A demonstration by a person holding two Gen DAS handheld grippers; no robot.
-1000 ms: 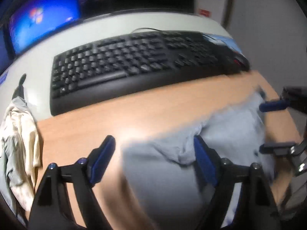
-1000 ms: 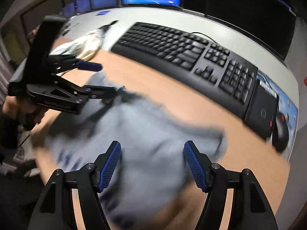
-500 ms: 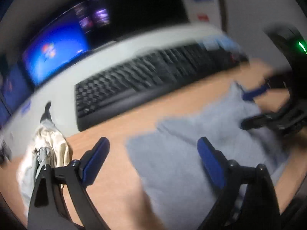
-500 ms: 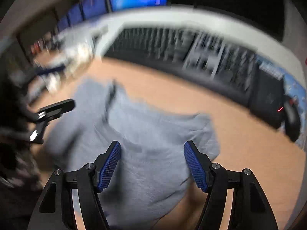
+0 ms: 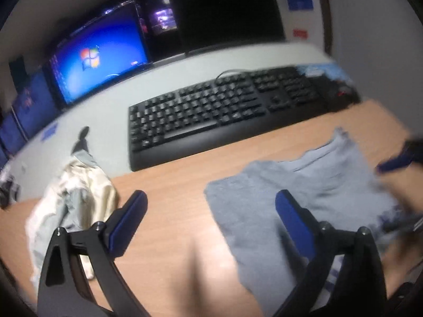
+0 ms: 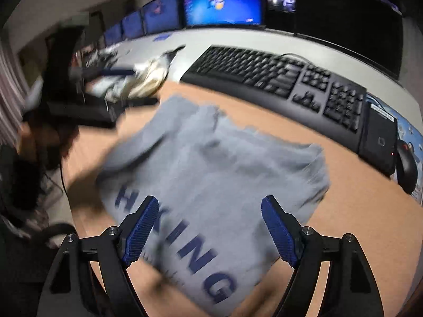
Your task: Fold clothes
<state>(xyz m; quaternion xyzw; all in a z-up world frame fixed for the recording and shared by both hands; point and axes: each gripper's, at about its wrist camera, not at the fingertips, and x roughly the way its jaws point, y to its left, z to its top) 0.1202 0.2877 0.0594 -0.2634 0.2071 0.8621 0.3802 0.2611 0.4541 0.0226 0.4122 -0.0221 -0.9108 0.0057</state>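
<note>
Both jaws were opening, empty: left gripper (image 5: 211,219) and right gripper (image 6: 208,227) hovered above a grey T-shirt (image 6: 211,163) lying on the desk (image 5: 171,185), keyboard (image 6: 275,74) at twelve o'clock.

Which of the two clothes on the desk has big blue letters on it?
The grey shirt, lying spread out on the wooden desk in front of the keyboard. The other one, the cream garment, is a crumpled heap with no letters showing.
</note>
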